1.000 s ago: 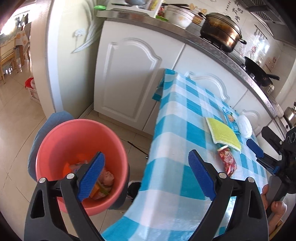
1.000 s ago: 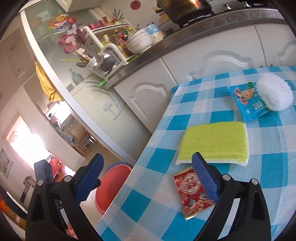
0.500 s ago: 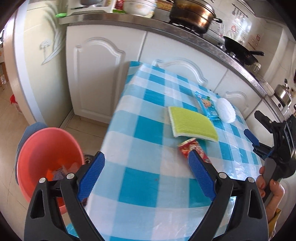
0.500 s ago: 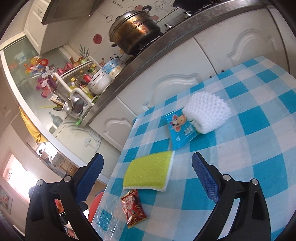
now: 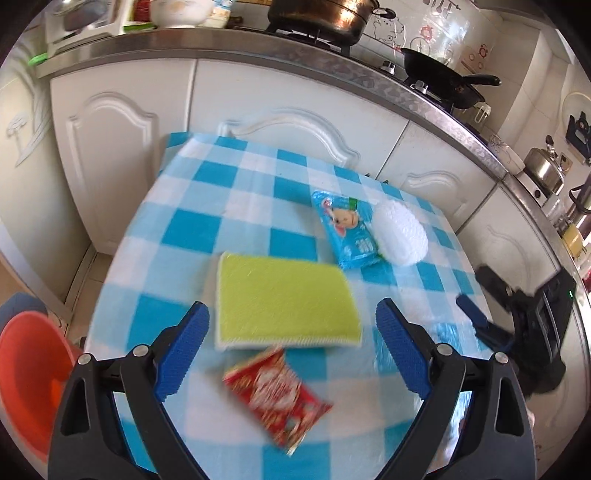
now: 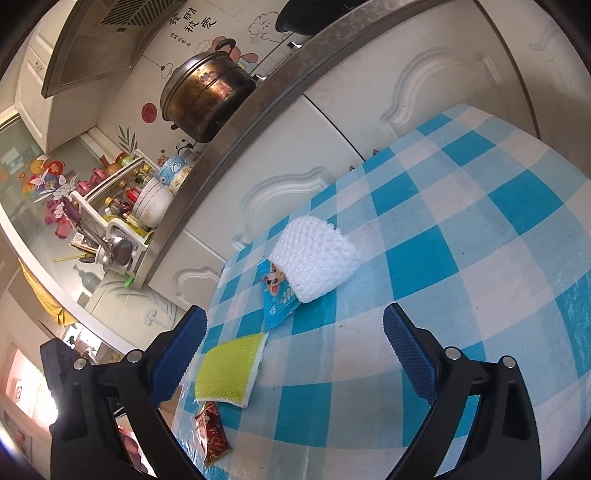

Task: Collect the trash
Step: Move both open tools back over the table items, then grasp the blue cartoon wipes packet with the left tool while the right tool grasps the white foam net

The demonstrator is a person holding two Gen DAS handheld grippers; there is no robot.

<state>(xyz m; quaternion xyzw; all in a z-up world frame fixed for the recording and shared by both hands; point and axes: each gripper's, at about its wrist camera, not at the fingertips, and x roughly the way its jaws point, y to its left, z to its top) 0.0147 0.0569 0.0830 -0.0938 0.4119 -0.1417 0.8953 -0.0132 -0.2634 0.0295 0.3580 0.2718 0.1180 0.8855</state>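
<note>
A red snack wrapper (image 5: 277, 400) lies on the blue checked tablecloth (image 5: 207, 229), just below and between my left gripper's (image 5: 291, 349) open, empty fingers. It also shows in the right wrist view (image 6: 213, 432). A blue snack packet (image 5: 345, 229) lies farther back, partly under a white foam net (image 5: 400, 234); both also show in the right wrist view, the packet (image 6: 277, 299) and the net (image 6: 314, 258). My right gripper (image 6: 293, 360) is open and empty above the table. It shows in the left wrist view (image 5: 491, 295) at the right table edge.
A yellow-green sponge cloth (image 5: 284, 301) lies just beyond the red wrapper. A red bucket (image 5: 26, 373) stands on the floor left of the table. White cabinets (image 5: 122, 122) and a counter with a pot (image 5: 321, 16) and pan (image 5: 443, 81) stand behind.
My left gripper has swung from the red bucket to the right, over the table, and now hovers above the red wrapper. My right gripper has drawn back and turned toward the foam net.
</note>
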